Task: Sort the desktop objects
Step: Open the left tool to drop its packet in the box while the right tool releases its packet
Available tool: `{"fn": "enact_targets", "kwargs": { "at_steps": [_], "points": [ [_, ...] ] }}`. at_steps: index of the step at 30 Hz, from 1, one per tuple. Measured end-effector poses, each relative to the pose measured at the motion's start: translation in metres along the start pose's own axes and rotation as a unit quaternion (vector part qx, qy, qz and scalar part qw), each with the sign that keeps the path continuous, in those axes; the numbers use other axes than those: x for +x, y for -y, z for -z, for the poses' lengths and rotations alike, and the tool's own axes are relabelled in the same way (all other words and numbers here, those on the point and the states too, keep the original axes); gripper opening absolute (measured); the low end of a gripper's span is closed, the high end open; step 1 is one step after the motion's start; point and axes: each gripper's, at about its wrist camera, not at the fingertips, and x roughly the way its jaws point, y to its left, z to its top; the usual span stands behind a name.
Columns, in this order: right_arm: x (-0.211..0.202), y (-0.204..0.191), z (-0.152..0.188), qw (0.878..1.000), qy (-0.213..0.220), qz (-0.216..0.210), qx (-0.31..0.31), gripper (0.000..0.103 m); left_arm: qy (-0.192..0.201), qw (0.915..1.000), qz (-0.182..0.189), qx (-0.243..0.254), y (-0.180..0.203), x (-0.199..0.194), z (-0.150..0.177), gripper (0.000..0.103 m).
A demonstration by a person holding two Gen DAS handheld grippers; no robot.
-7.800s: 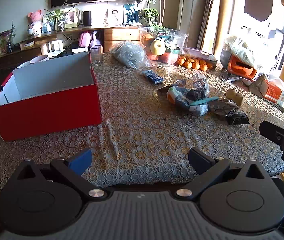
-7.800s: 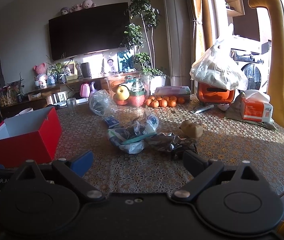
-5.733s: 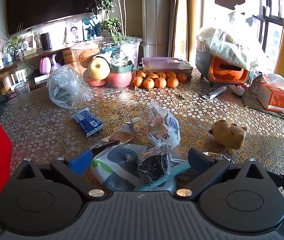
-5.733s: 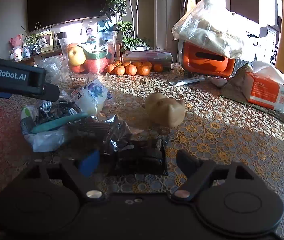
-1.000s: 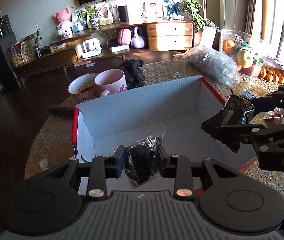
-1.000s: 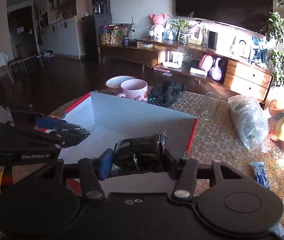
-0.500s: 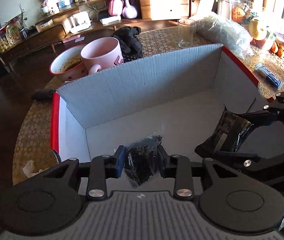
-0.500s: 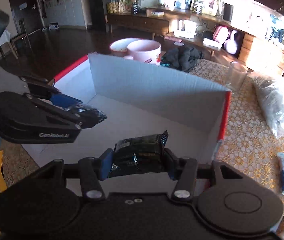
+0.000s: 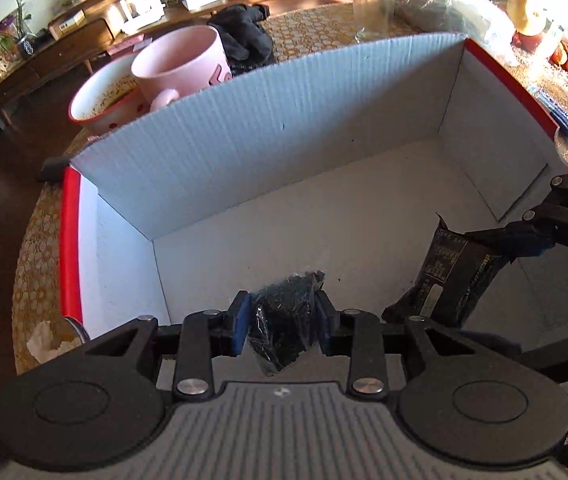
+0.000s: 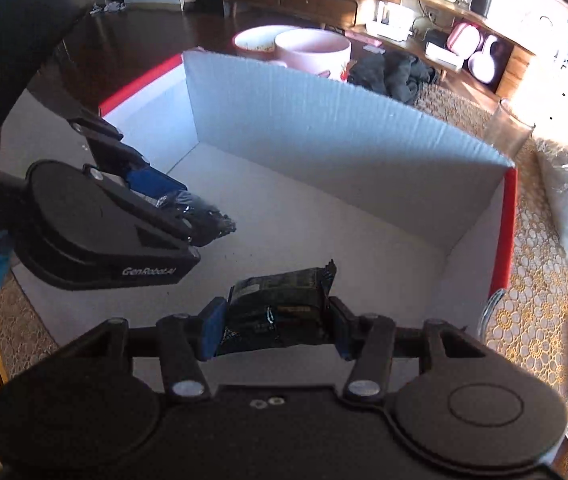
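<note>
Crinkled black plastic-wrapped snack (image 9: 286,314) sits low in the centre of the left wrist view, pinched between the nearly closed blue-padded fingers of the left gripper (image 9: 283,318) above the white floor of the open red cardboard box (image 9: 284,128), while the right gripper (image 9: 524,236) enters from the right edge. In the right wrist view, the right gripper clamps a flat black foil packet (image 10: 280,312) at lower centre, its jaws partly open around it, over the same box floor, with the left gripper at centre left.

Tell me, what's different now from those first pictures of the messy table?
Both grippers took dark packets from the pile and carried them over the red box. The left hand-held gripper grips a crumpled black wrapper; the right hand-held gripper holds a flat black packet. The box is unmoved, with nothing lying in it.
</note>
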Motion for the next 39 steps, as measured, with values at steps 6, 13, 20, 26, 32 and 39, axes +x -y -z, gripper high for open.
{"fn": "enact_targets", "kwargs": {
  "at_steps": [6, 13, 20, 26, 32, 39],
  "points": [
    [0.007, 0.000, -0.002, 1.000, -0.022, 0.003, 0.006, 0.053, -0.039, 0.9990, 0.017, -0.016, -0.006, 0.012, -0.005, 0.032],
    [0.014, 0.002, -0.004, 0.999, -0.040, 0.000, 0.015, 0.054, -0.066, 0.9970, 0.029, -0.026, -0.007, 0.020, -0.008, 0.032],
    [0.010, 0.001, -0.005, 1.000, -0.028, 0.006, 0.012, 0.073, -0.080, 0.9950, 0.045, -0.040, -0.007, 0.018, -0.006, 0.054],
    [-0.004, 0.000, -0.005, 1.000, -0.013, 0.007, 0.017, 0.072, -0.058, 0.9961, 0.041, -0.052, -0.010, 0.002, -0.007, 0.066],
    [-0.034, -0.001, -0.002, 1.000, 0.012, 0.002, 0.019, 0.073, -0.030, 0.9980, 0.031, -0.046, -0.001, -0.026, -0.003, 0.066],
    [-0.075, 0.001, 0.013, 0.999, 0.045, 0.003, 0.030, 0.073, 0.016, 0.9988, 0.008, -0.046, 0.015, -0.072, 0.006, 0.066]
  ]
}}
